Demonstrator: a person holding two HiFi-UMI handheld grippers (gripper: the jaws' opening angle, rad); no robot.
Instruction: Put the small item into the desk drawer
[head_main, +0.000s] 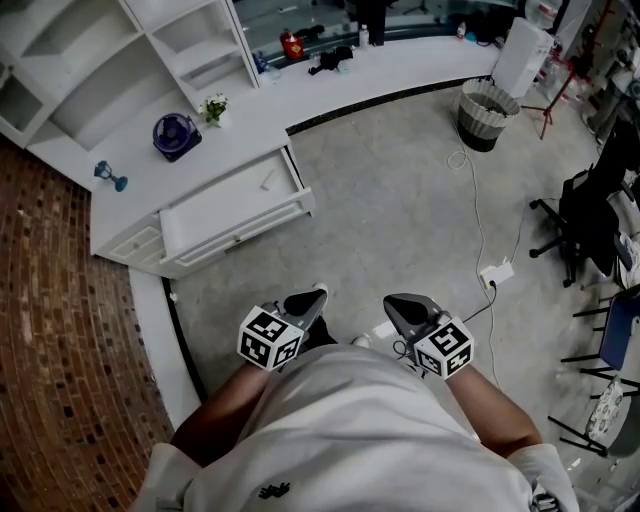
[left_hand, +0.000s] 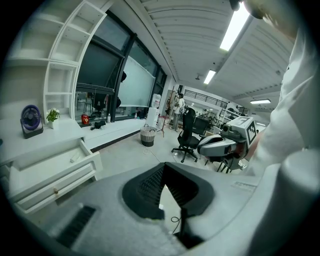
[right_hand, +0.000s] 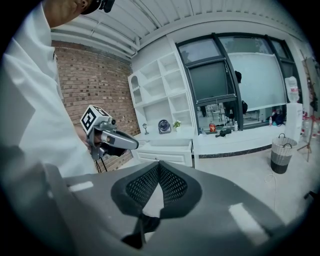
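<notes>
Left gripper (head_main: 318, 292), low and just left of centre, has its jaws closed on nothing. Up to its left I see the open drawer (head_main: 238, 236), and the small white item (head_main: 268, 180) is lying inside it. Right gripper (head_main: 392, 300), just beside the left one, is likewise closed and empty.

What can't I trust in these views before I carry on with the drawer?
Small white item in the open drawer: head view, too small to identify.
Drawer's inside: right gripper view, hidden behind its front panel.
Red object on the far counter: head view, too small to name.
</notes>
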